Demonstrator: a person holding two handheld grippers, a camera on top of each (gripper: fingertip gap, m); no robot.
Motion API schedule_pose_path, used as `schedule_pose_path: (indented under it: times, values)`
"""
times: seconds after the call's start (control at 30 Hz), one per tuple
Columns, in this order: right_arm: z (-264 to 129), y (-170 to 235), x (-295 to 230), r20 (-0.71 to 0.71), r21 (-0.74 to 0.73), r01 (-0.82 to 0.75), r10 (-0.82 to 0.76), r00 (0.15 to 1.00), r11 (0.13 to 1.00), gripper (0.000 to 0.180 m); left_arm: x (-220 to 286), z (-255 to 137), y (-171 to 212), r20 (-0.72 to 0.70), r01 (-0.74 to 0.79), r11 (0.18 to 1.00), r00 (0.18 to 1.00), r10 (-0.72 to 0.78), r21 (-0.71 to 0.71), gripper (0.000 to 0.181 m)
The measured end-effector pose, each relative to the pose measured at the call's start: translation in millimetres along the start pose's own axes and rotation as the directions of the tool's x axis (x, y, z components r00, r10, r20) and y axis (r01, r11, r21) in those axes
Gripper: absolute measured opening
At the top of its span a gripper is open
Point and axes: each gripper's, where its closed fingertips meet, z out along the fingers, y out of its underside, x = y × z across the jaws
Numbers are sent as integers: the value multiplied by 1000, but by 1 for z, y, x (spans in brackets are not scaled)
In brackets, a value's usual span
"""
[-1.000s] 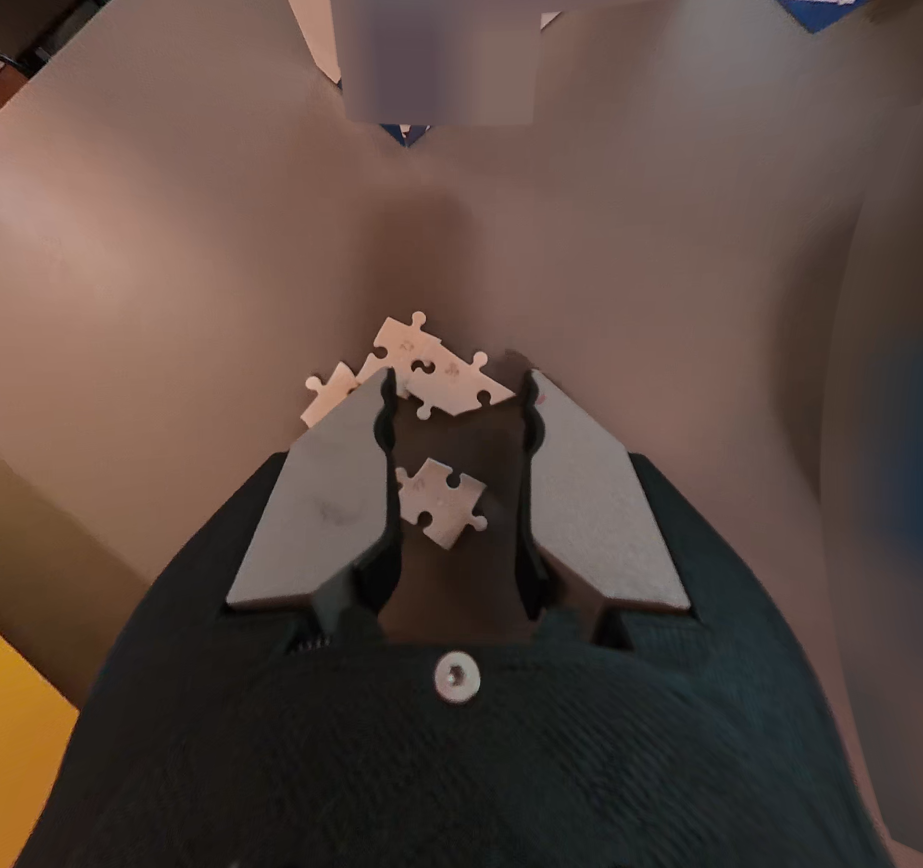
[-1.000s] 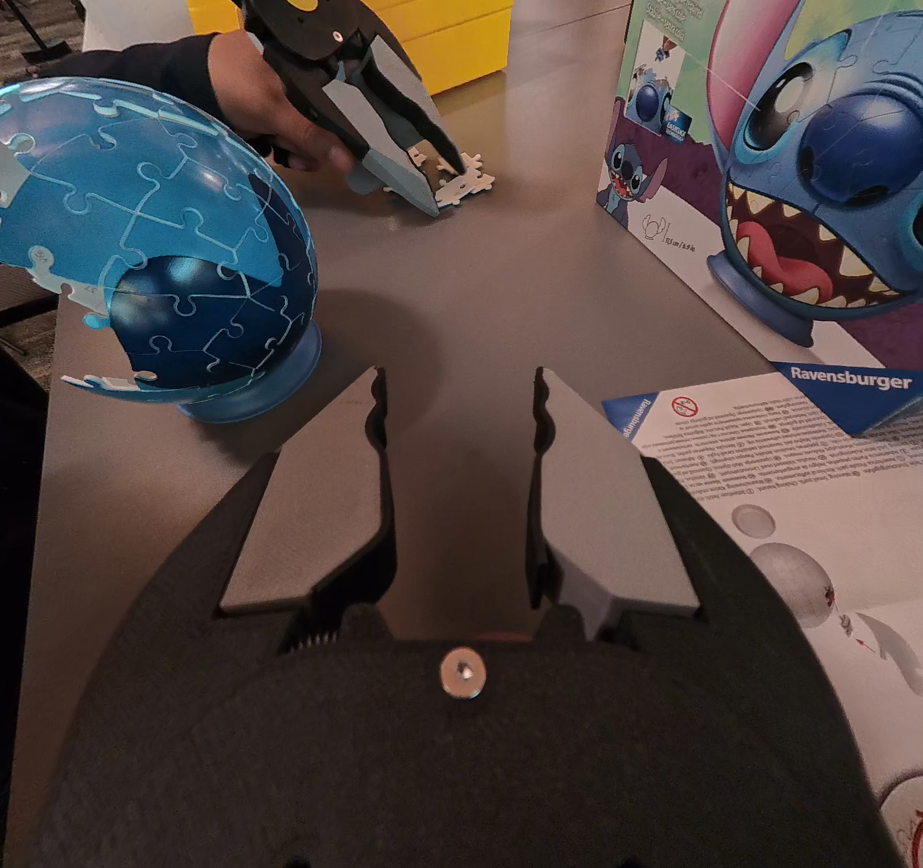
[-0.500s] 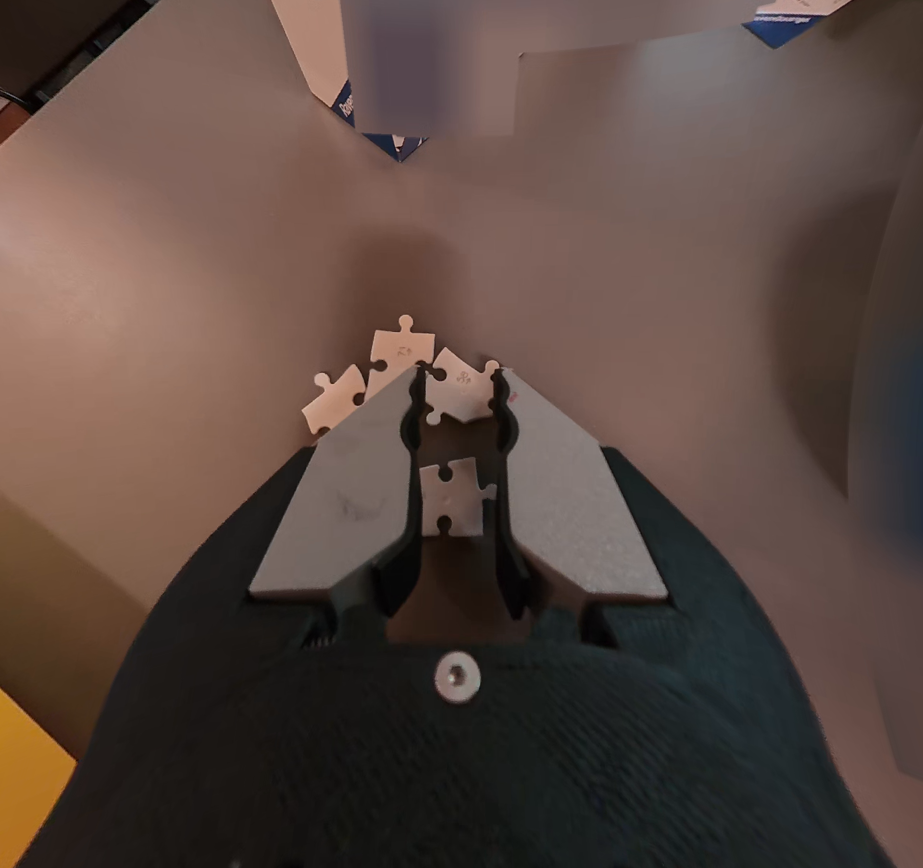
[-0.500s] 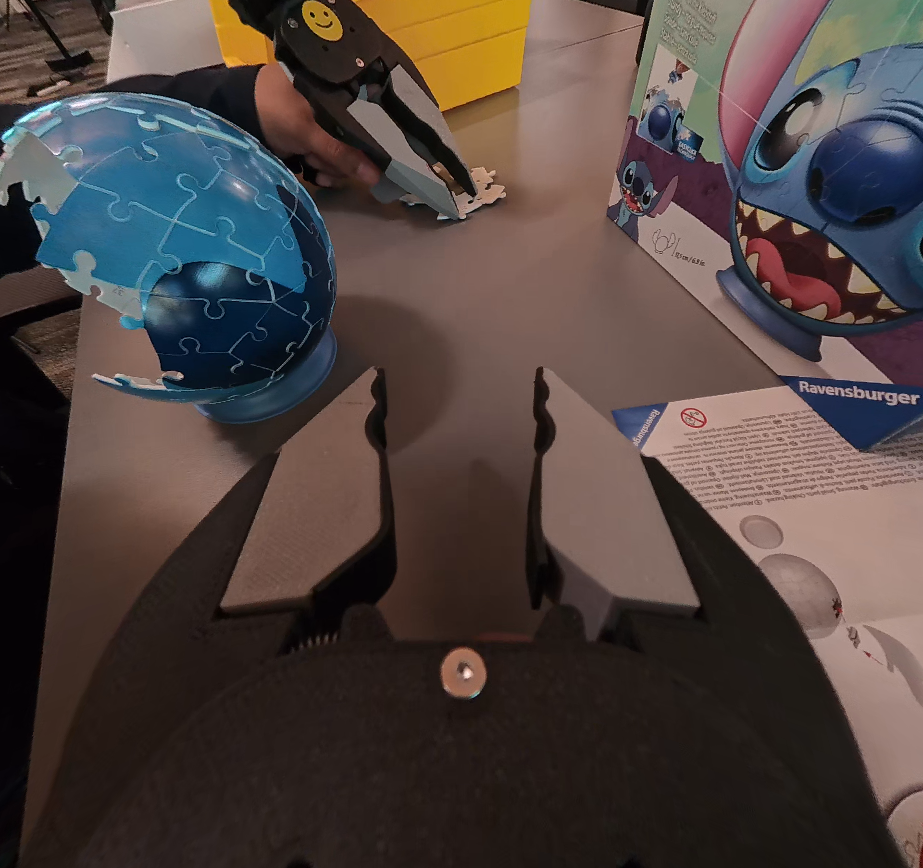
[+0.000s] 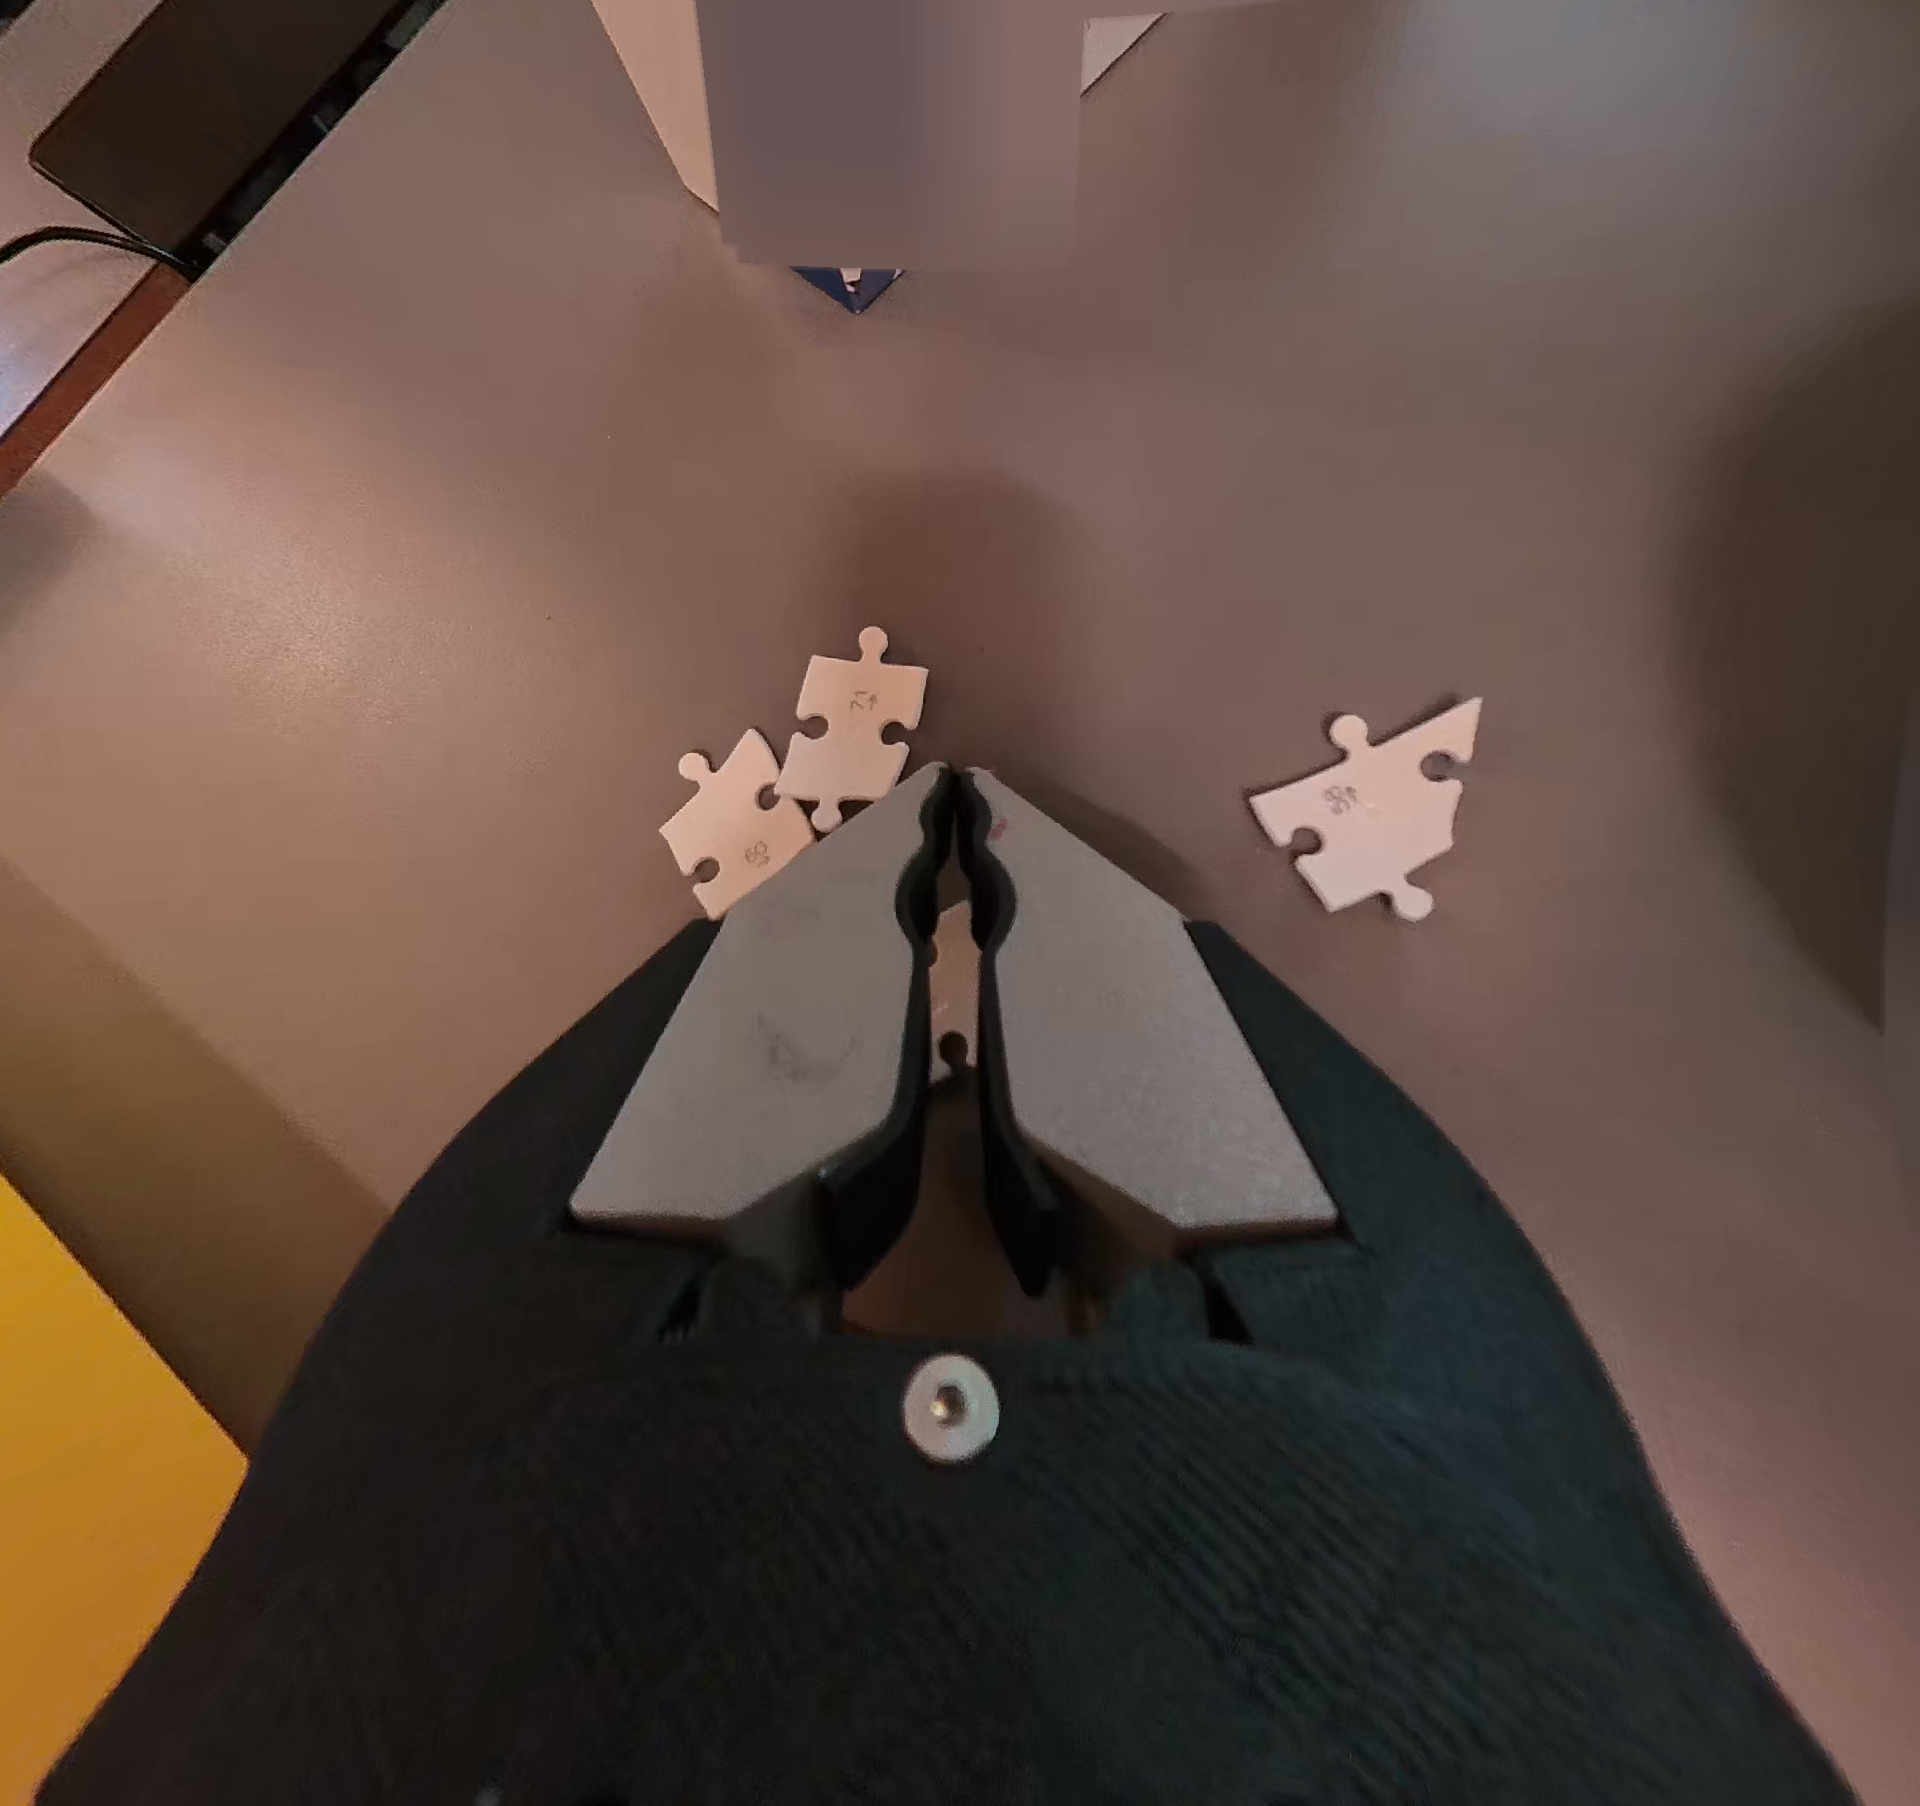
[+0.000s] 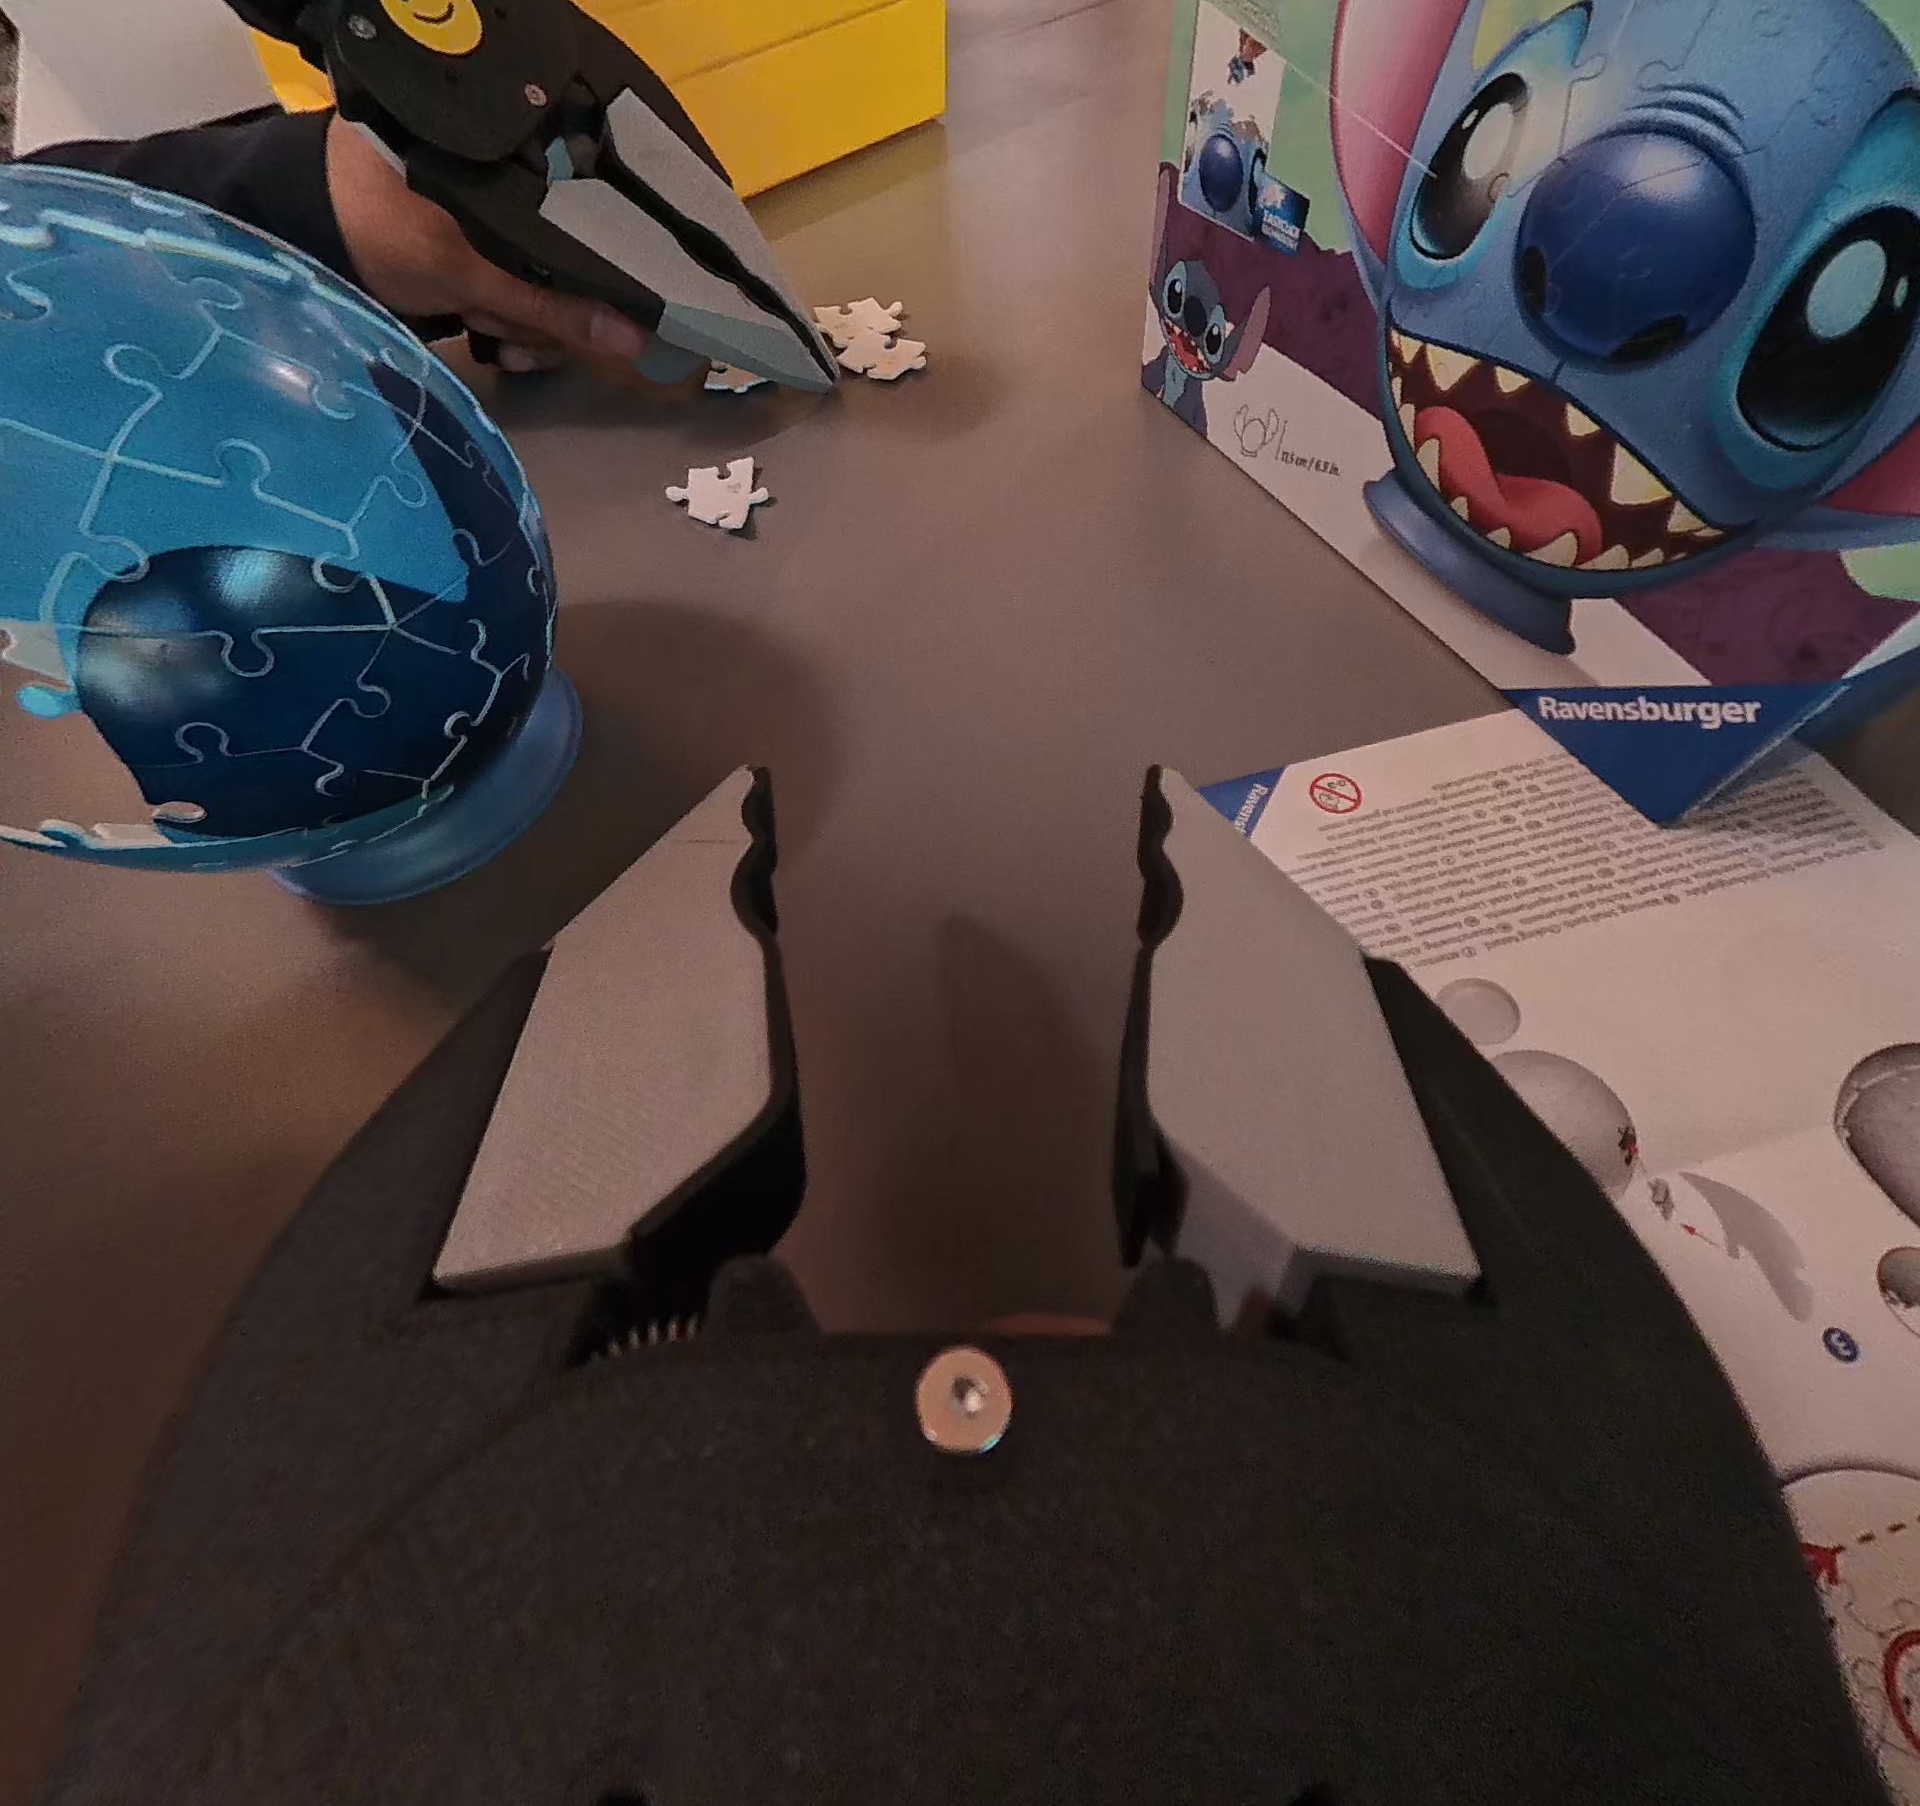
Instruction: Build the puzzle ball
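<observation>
My left gripper (image 5: 954,785) is shut, with its tips down on the grey table (image 5: 1143,457). A white puzzle piece (image 5: 951,987) shows in the narrow gap between its fingers. Two loose pieces (image 5: 857,717) lie just left of the tips, and a larger piece (image 5: 1361,811) lies apart to the right. In the right wrist view the left gripper (image 6: 826,380) is held by a hand (image 6: 468,270) beside these pieces (image 6: 868,338). The blue, partly built puzzle ball (image 6: 260,530) stands on its stand at the left. My right gripper (image 6: 951,790) is open and empty above the table.
The puzzle box (image 6: 1558,302) stands at the right, with an instruction sheet (image 6: 1610,977) lying in front of it. A yellow bin (image 6: 779,21) is at the back of the table, behind the left gripper. The separated piece (image 6: 719,494) lies between the ball and the pile. Left tips to right tips: about 25 cm.
My left gripper has closed from wide open to shut around the piece between its fingers. The larger piece has slid out of the pile to the right. The right gripper stays open.
</observation>
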Motion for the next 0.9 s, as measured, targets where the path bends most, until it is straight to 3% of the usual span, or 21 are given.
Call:
schedule_pose_path:
  times: [0.13,0.3,0.53,0.8,0.9]
  values:
    - [4,8,6,5,-53,-65,65,998,996,77,-1,-1,1,21,3,1000,1000,-3,-2,0]
    - [10,17,8,-72,-128,12,-21,997,992,77,2,-4,-3,16,20,1000,1000,-20,19,12]
    - [5,10,15,-115,-70,0,-8,993,998,75,7,-17,-13,-36,87,993,996,-85,77,25]
    - [3,6,16,-116,-45,-7,2,993,999,74,27,-21,-14,-160,121,991,981,-110,60,37]
    - [3,5,16,-115,-41,-2,-3,993,999,74,52,-23,-16,-272,88,995,960,-71,49,41]
